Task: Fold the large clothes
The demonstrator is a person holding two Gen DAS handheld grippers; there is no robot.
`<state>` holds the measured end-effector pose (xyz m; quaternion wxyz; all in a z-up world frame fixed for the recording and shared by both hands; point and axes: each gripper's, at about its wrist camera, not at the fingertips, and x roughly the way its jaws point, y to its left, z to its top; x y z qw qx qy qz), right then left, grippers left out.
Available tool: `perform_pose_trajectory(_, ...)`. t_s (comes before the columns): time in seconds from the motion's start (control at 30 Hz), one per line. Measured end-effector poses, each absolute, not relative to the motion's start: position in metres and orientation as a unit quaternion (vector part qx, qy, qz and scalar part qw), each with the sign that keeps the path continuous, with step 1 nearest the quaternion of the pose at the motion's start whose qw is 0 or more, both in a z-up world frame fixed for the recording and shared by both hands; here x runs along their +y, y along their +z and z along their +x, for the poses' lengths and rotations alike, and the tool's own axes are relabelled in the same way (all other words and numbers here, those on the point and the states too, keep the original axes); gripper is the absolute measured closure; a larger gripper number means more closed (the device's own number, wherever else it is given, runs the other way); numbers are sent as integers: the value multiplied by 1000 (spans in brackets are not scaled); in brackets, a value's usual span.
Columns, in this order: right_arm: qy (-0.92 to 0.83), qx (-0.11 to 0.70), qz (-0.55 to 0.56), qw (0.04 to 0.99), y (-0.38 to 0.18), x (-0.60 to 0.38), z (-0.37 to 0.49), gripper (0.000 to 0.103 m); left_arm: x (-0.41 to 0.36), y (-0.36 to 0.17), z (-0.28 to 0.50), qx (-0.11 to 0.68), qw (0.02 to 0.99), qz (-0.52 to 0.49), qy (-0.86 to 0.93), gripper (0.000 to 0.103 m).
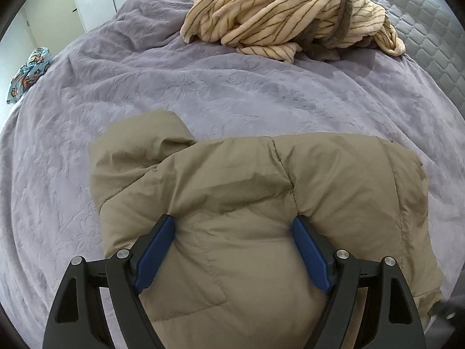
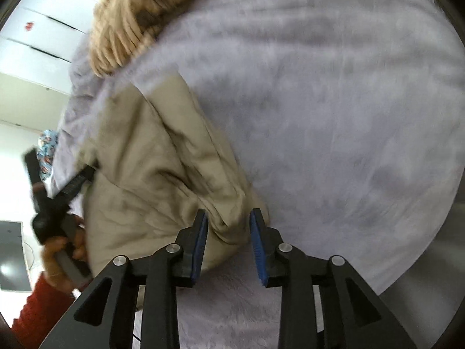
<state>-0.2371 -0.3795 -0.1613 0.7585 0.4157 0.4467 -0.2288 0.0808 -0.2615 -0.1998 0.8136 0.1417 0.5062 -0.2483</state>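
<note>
1. Ahead of my left gripper (image 1: 234,224), past bare cover, a cream fleece robe with thin brown stripes (image 1: 290,11) lies heaped at the far side of the bed's lilac plush cover (image 1: 116,93); nothing stands between.
2. A blue patterned cloth bundle (image 1: 27,71) sits far off to the left, at the bed's edge.
3. The puffy tan padded jacket (image 1: 247,192) lies folded directly under and in front of that tool, whose blue-padded jaws are spread wide over the fabric, pinching nothing.
4. Open cover stretches left and ahead; grey quilted bedding (image 1: 430,29) borders the far right.
5. My right gripper (image 2: 229,218) has its jaws apart, straddling the jacket's near corner, which bulges between them; I cannot tell whether the pads touch.
6. Only the blurred right view shows my left hand (image 2: 62,257) on the other tool.
</note>
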Motion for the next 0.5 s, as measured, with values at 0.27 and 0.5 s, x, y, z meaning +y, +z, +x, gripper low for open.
perform_pose_trajectory(0.27, -162, 461, 285, 824, -131, -363, -169, 70, -264, -201, 79, 501, 816, 149, -246, 20)
perform_pose_trajectory(0.5, -165, 537, 256, 787, -182, -352, -130, 71, -263, -195, 77, 499, 816, 156, -247, 20)
